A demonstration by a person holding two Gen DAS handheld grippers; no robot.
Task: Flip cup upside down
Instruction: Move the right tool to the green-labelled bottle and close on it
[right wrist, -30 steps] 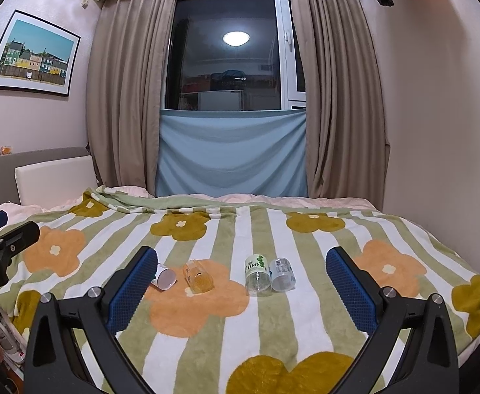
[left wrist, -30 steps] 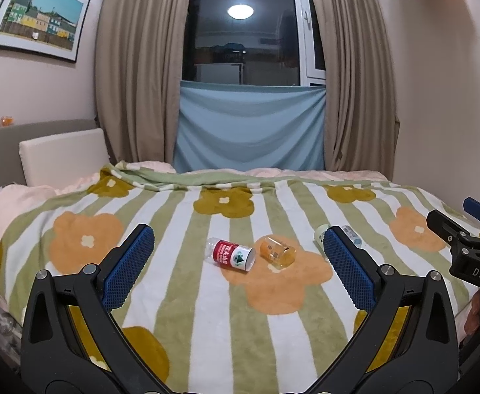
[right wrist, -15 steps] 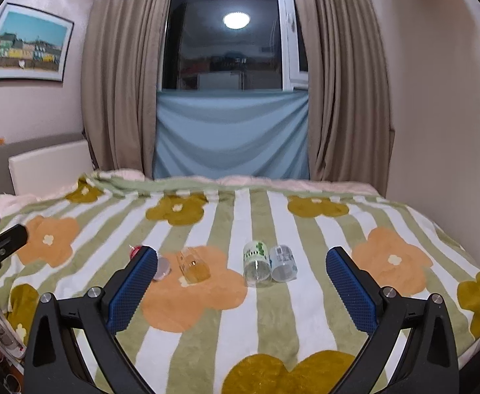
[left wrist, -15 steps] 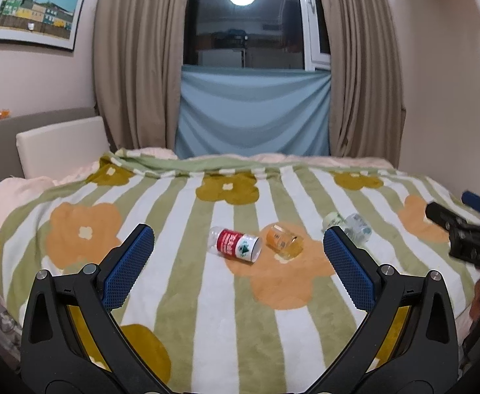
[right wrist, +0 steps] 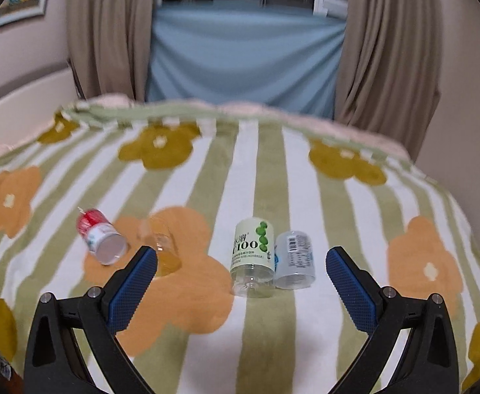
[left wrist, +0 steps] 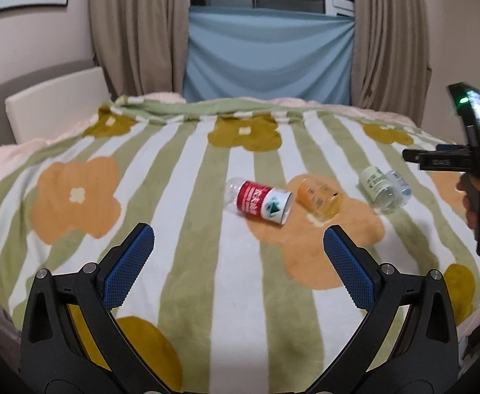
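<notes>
Several cut-bottle cups lie on their sides on the flowered blanket. A red-and-white labelled cup (left wrist: pixel 261 202) (right wrist: pixel 99 235) lies leftmost, then a clear orange cup (left wrist: pixel 318 198) (right wrist: pixel 161 246), a green-labelled cup (left wrist: pixel 376 187) (right wrist: pixel 252 257) and a pale blue-labelled cup (left wrist: pixel 400 185) (right wrist: pixel 295 261) touching it. My left gripper (left wrist: pixel 238 256) is open, short of the red cup. My right gripper (right wrist: pixel 241 275) is open, low over the blanket, with the green and blue cups just beyond its fingers. In the left wrist view the right gripper's body (left wrist: pixel 476 164) shows at the right edge, held by a hand.
The striped blanket (left wrist: pixel 190 279) covers a bed with a cream pillow (left wrist: pixel 56 111) at its left head. Curtains and a blue cloth (left wrist: pixel 269 59) hang behind the bed. A wall stands close on the right.
Both grippers have moved forward and tilted down toward the blanket, so the cups appear larger and nearer. The right gripper now sits closer to the green and blue cups. Both stay open.
</notes>
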